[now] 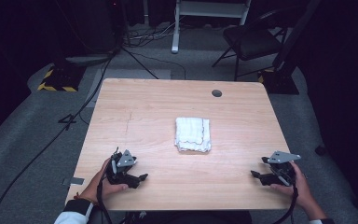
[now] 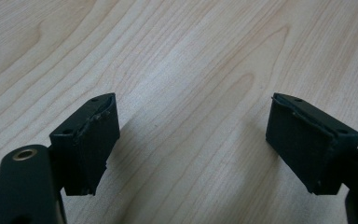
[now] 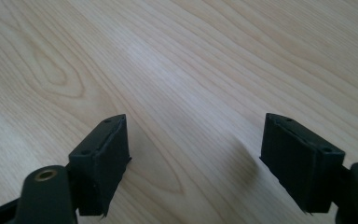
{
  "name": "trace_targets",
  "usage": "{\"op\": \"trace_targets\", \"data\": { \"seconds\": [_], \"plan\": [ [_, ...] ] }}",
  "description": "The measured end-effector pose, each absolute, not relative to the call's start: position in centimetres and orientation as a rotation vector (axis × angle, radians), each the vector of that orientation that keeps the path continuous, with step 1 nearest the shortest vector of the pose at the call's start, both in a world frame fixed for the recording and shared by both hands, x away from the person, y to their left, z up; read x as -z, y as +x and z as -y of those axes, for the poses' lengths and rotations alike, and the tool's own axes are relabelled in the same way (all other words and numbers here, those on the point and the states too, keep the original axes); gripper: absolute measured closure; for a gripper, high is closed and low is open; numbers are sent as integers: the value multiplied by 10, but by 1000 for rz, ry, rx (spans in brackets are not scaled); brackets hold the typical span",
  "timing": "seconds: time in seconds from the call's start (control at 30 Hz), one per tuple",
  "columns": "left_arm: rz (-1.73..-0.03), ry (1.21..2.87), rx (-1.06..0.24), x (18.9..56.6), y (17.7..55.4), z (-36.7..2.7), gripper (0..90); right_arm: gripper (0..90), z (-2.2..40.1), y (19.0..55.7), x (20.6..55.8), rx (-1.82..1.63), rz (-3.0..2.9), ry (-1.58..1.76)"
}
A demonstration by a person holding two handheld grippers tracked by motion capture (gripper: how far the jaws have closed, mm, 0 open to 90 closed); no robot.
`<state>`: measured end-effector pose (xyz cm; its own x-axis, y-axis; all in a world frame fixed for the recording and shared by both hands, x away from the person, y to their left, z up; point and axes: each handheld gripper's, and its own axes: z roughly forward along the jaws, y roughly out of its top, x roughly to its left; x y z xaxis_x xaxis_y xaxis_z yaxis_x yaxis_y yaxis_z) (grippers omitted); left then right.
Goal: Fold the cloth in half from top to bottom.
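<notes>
A folded white cloth point(image 1: 193, 134) lies near the middle of the light wooden table point(image 1: 149, 107). My left gripper point(image 1: 141, 178) rests low at the table's front left, a hand behind it, jaws pointing right. Seen from the left gripper view, my left gripper point(image 2: 193, 144) is open with bare wood between its jaws. At the front right, my right gripper point(image 1: 254, 175) points left in the other hand. From the right gripper view, my right gripper point(image 3: 196, 161) stands wide open over bare wood. Both grippers are well apart from the cloth.
A round grommet hole point(image 1: 216, 93) sits near the table's far right edge. Beyond the table stand a dark chair point(image 1: 249, 39), a white frame leg point(image 1: 175, 28) and cables on the grey floor. A yellow-black striped base point(image 1: 56, 81) is at the far left.
</notes>
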<state>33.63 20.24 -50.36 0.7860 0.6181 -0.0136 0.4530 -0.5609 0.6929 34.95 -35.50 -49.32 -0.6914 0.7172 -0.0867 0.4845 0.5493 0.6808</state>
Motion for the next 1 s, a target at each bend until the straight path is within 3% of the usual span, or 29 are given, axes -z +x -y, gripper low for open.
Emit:
{"op": "trace_targets", "data": {
  "seconds": [0.27,1.0],
  "plan": [
    [-791,2261,-299,504,337,-202,175,214,386,339,503,-1030,-2321,1130],
    [-765,2272,-291,504,340,-204,175,205,386,340,503,-1018,-2304,1154]
  ]
}}
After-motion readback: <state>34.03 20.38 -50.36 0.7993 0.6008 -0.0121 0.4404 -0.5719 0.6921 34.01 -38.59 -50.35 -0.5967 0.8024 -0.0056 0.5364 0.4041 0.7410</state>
